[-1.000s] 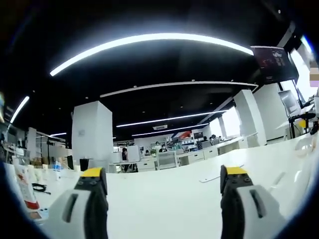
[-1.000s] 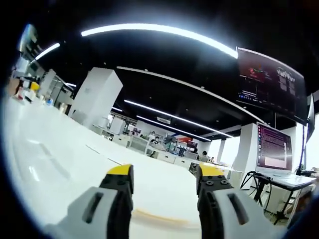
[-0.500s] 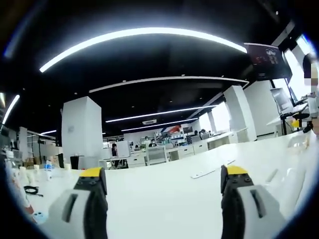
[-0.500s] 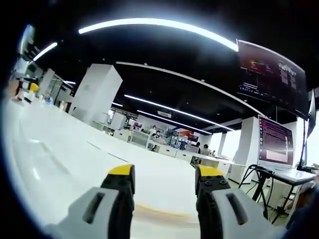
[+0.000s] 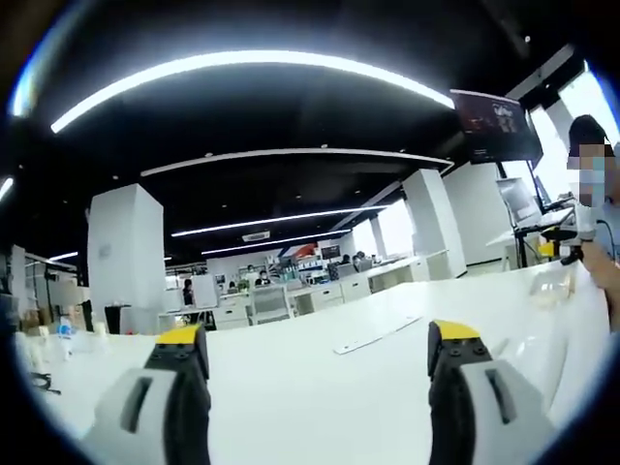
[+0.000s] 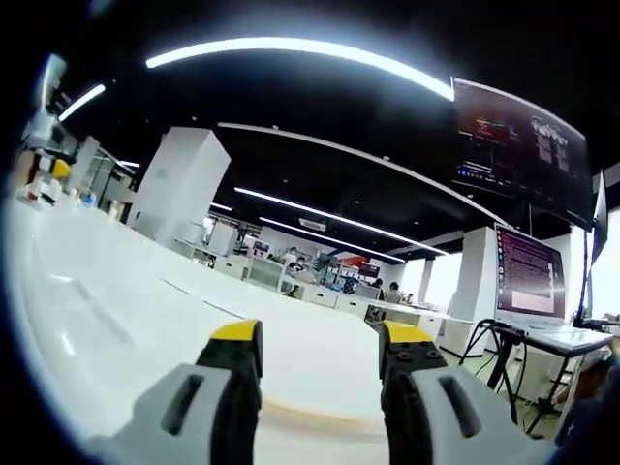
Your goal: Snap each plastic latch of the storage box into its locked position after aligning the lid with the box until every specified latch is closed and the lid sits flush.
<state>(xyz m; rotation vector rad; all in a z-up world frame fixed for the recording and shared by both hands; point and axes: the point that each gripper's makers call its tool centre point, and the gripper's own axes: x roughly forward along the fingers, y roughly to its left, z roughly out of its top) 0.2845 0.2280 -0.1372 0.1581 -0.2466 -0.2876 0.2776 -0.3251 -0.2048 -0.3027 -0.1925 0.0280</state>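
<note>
Both grippers, the left gripper (image 5: 318, 339) and the right gripper (image 6: 318, 337), have their jaws wide apart with nothing between them, over a big white bench (image 5: 291, 387) with lots of room, and the clear plastic box (image 5: 572, 300) sits far right in the left gripper view.

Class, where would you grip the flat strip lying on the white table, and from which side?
Probably across its narrow width, from above: the flat strip lies long and low on the white table, with no raised part. The open left gripper faces it.
</note>
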